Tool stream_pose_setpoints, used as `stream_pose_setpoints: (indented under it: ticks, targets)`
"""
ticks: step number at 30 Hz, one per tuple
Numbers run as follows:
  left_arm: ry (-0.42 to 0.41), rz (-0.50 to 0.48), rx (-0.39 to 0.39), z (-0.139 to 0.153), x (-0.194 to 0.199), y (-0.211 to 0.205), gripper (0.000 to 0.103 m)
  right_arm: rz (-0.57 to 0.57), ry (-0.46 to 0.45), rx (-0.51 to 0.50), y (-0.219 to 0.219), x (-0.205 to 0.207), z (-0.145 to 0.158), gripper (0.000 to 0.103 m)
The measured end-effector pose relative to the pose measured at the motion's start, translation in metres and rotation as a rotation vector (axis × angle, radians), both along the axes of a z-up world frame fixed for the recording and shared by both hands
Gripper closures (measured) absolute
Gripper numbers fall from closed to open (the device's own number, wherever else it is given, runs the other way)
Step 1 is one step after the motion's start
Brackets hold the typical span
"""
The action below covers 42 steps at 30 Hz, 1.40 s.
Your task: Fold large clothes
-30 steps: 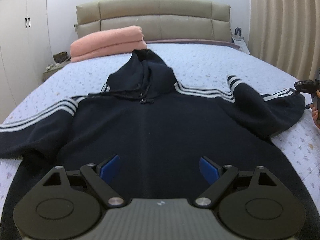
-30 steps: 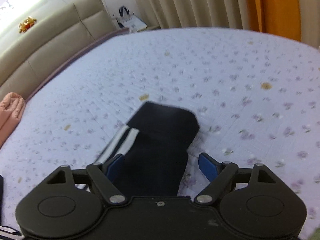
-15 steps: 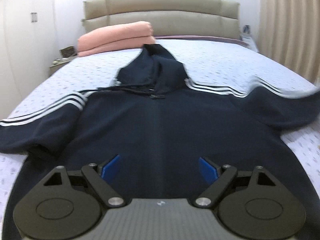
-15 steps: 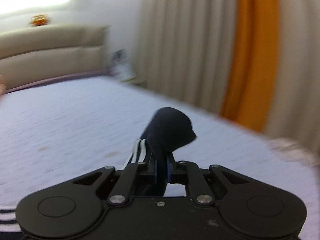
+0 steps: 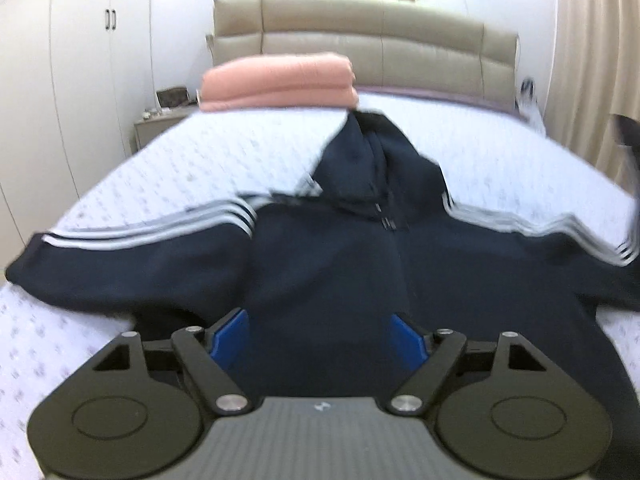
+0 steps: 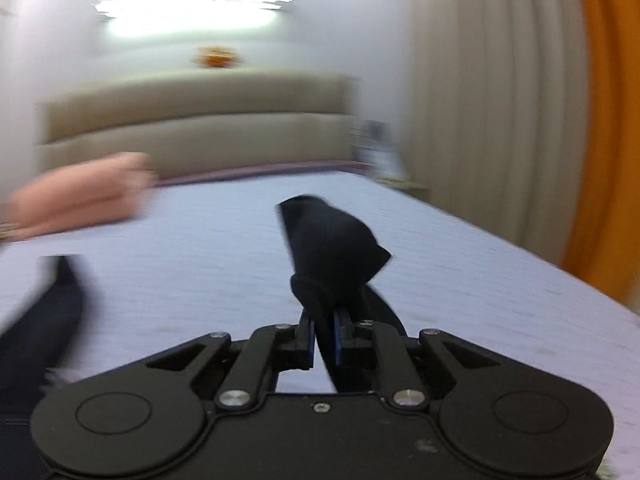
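A dark navy hoodie [image 5: 328, 272] with white sleeve stripes lies front up on the bed, hood toward the headboard. Its left sleeve [image 5: 120, 256] stretches out flat to the left. My left gripper [image 5: 320, 338] is open and empty, hovering over the hoodie's lower body. My right gripper [image 6: 323, 338] is shut on the cuff of the right sleeve [image 6: 332, 240] and holds it up off the bed. The raised cuff also shows in the left wrist view [image 5: 628, 132] at the far right edge.
The bed [image 5: 224, 152] has a pale floral cover. A folded pink blanket [image 5: 280, 80] lies by the beige headboard [image 5: 400, 36]. A nightstand [image 5: 156, 128] and white wardrobe [image 5: 60, 80] stand left. Curtains [image 6: 500, 120] hang right.
My right gripper closed on the right sleeve cuff and lifted it off the bed, swinging toward the headboard. My left gripper stayed open and shifted left over the hoodie.
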<state>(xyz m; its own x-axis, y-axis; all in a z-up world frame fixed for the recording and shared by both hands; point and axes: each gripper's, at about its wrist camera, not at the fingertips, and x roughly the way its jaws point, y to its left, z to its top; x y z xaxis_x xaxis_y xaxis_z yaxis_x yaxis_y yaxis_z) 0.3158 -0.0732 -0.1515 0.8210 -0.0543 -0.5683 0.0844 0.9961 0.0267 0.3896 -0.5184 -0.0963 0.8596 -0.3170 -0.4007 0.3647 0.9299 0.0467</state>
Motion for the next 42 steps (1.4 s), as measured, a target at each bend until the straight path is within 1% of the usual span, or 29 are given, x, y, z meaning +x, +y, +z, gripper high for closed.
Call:
stream_pose_setpoints:
  ticks: [3, 4, 5, 6, 7, 8, 9, 10, 11, 12, 13, 15, 17, 18, 20, 22, 23, 24, 25, 27, 28, 30, 32, 33, 35, 37, 40, 42]
  targets:
    - [-0.028, 0.017, -0.021, 0.012, -0.002, 0.021, 0.022, 0.211, -0.036, 0.011, 0.087, 0.011, 0.021, 0.092]
    - [-0.035, 0.026, -0.029, 0.014, -0.003, 0.030, 0.022, 0.264, -0.039, 0.021, 0.112, 0.013, 0.023, 0.092]
    - [-0.037, 0.034, -0.036, 0.015, -0.003, 0.037, 0.022, 0.323, -0.035, 0.038, 0.141, 0.017, 0.025, 0.092]
    - [-0.038, 0.043, -0.043, 0.017, -0.002, 0.045, 0.022, 0.365, -0.033, 0.053, 0.159, 0.021, 0.024, 0.092]
    - [-0.038, 0.051, -0.052, 0.017, -0.002, 0.052, 0.022, 0.417, -0.030, 0.078, 0.188, 0.025, 0.022, 0.091]
    - [-0.036, 0.059, -0.060, 0.017, -0.001, 0.060, 0.022, 0.450, -0.023, 0.098, 0.207, 0.029, 0.020, 0.089]
    - [-0.035, 0.065, -0.066, 0.016, 0.000, 0.067, 0.022, 0.496, -0.010, 0.124, 0.232, 0.032, 0.018, 0.083]
    - [-0.034, 0.068, -0.069, 0.016, 0.002, 0.074, 0.022, 0.554, 0.019, 0.153, 0.253, 0.038, 0.010, 0.064]
    - [-0.032, 0.071, -0.071, 0.015, 0.003, 0.081, 0.022, 0.630, 0.070, 0.181, 0.271, 0.045, 0.000, 0.049]
    - [-0.028, 0.074, -0.070, 0.014, 0.004, 0.087, 0.022, 0.676, 0.105, 0.200, 0.281, 0.048, -0.008, 0.039]
    - [-0.024, 0.075, -0.066, 0.012, 0.004, 0.093, 0.022, 0.718, 0.138, 0.212, 0.289, 0.047, -0.017, 0.042]
    - [-0.017, 0.074, -0.064, 0.010, 0.010, 0.104, 0.022, 0.736, 0.174, 0.197, 0.291, 0.040, -0.022, 0.042]
    - [-0.003, 0.068, -0.084, 0.007, 0.017, 0.116, 0.022, 0.691, 0.189, 0.178, 0.270, 0.038, -0.029, 0.042]
    - [0.003, 0.063, -0.102, 0.007, 0.021, 0.120, 0.022, 0.643, 0.197, 0.139, 0.253, 0.034, -0.032, 0.042]
    - [0.009, 0.031, -0.172, 0.009, 0.032, 0.125, 0.022, 0.540, 0.206, 0.047, 0.228, 0.027, -0.042, 0.050]
    - [0.014, -0.018, -0.251, 0.013, 0.048, 0.125, 0.022, 0.437, 0.225, -0.044, 0.196, 0.025, -0.053, 0.071]
    - [0.016, -0.040, -0.275, 0.015, 0.056, 0.122, 0.022, 0.388, 0.241, -0.086, 0.184, 0.025, -0.059, 0.073]
    - [0.019, -0.057, -0.289, 0.018, 0.064, 0.118, 0.022, 0.333, 0.259, -0.111, 0.169, 0.025, -0.066, 0.074]
    - [0.022, -0.058, -0.287, 0.019, 0.074, 0.114, 0.023, 0.303, 0.277, -0.100, 0.161, 0.024, -0.073, 0.074]
    - [0.027, 0.003, -0.280, 0.021, 0.091, 0.115, 0.023, 0.292, 0.308, -0.049, 0.151, 0.022, -0.091, 0.074]
    - [0.031, 0.041, -0.293, 0.020, 0.096, 0.121, 0.023, 0.292, 0.323, -0.039, 0.144, 0.024, -0.098, 0.074]
    - [0.052, 0.123, -0.323, 0.015, 0.104, 0.141, 0.024, 0.296, 0.338, -0.042, 0.144, 0.022, -0.108, 0.073]
    - [0.088, 0.154, -0.337, 0.008, 0.111, 0.159, 0.025, 0.298, 0.326, -0.039, 0.147, 0.020, -0.111, 0.073]
    - [0.097, 0.165, -0.343, 0.006, 0.113, 0.167, 0.025, 0.297, 0.321, -0.030, 0.148, 0.016, -0.109, 0.072]
    - [0.097, 0.224, -0.336, 0.003, 0.115, 0.184, 0.024, 0.302, 0.324, 0.010, 0.148, 0.014, -0.112, 0.072]
    - [0.099, 0.306, -0.285, -0.001, 0.115, 0.202, 0.024, 0.311, 0.332, 0.024, 0.150, 0.013, -0.112, 0.070]
    - [0.094, 0.469, -0.151, -0.007, 0.110, 0.236, 0.024, 0.331, 0.326, 0.017, 0.150, 0.010, -0.111, 0.067]
    - [0.115, 0.541, -0.120, -0.013, 0.109, 0.259, 0.022, 0.340, 0.328, 0.024, 0.150, 0.007, -0.115, 0.066]
